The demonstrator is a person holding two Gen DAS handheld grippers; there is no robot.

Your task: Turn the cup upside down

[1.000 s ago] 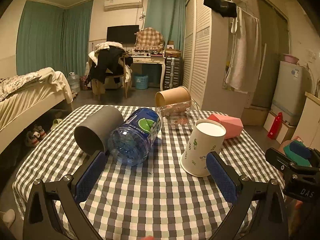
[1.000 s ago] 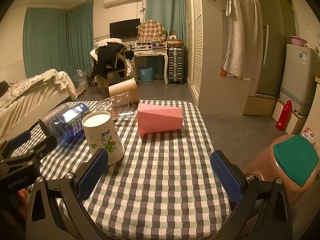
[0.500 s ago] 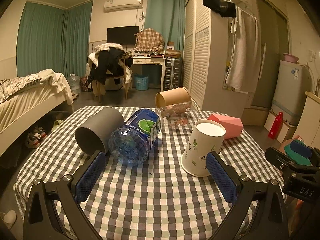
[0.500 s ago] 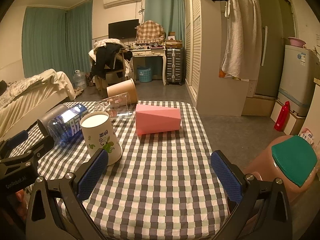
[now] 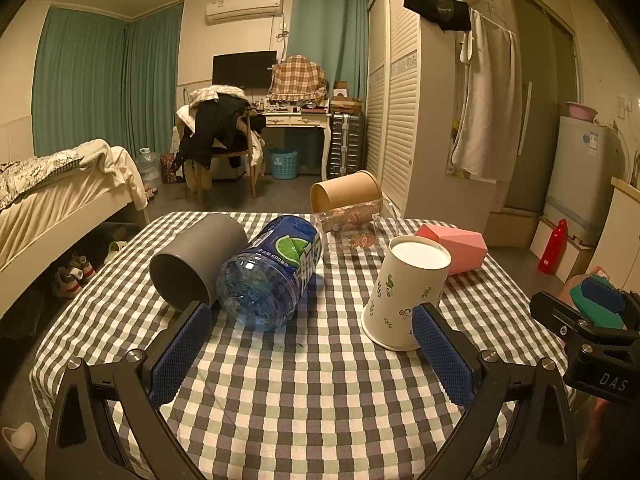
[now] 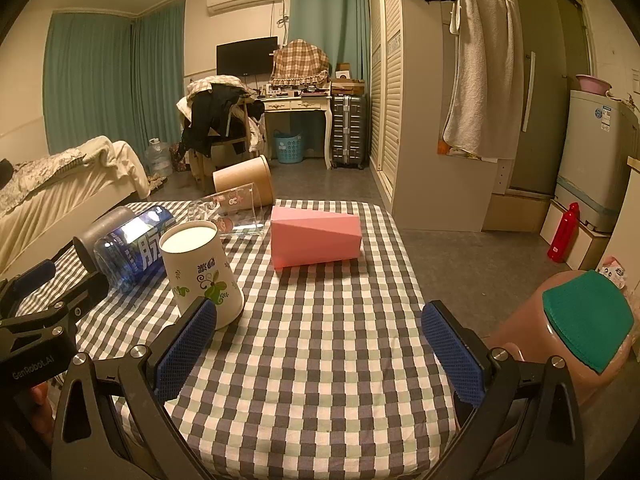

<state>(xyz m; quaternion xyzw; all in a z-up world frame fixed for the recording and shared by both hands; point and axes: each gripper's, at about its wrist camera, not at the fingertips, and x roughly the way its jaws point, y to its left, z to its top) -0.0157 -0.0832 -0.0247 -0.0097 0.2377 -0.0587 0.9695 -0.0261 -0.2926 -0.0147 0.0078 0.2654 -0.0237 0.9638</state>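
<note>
A white paper cup with a leaf print (image 5: pixel 404 296) stands upside down on the checked tablecloth (image 5: pixel 304 392), wide rim down. It also shows in the right wrist view (image 6: pixel 200 272). My left gripper (image 5: pixel 312 344) is open and empty, with the cup just beyond its right finger (image 5: pixel 440 356). My right gripper (image 6: pixel 320 348) is open and empty, with the cup just beyond its left finger (image 6: pixel 184 352). Neither gripper touches the cup.
A grey cup (image 5: pixel 196 264), a blue plastic bottle (image 5: pixel 272 276), a clear printed cup (image 5: pixel 352 232), a brown paper cup (image 5: pixel 344 196) and a pink box (image 5: pixel 456 248) lie on the table. A pink bin with a green lid (image 6: pixel 576 320) stands right of the table.
Both grippers have shifted slightly; the view barely changes. The cup and other objects have not moved.
</note>
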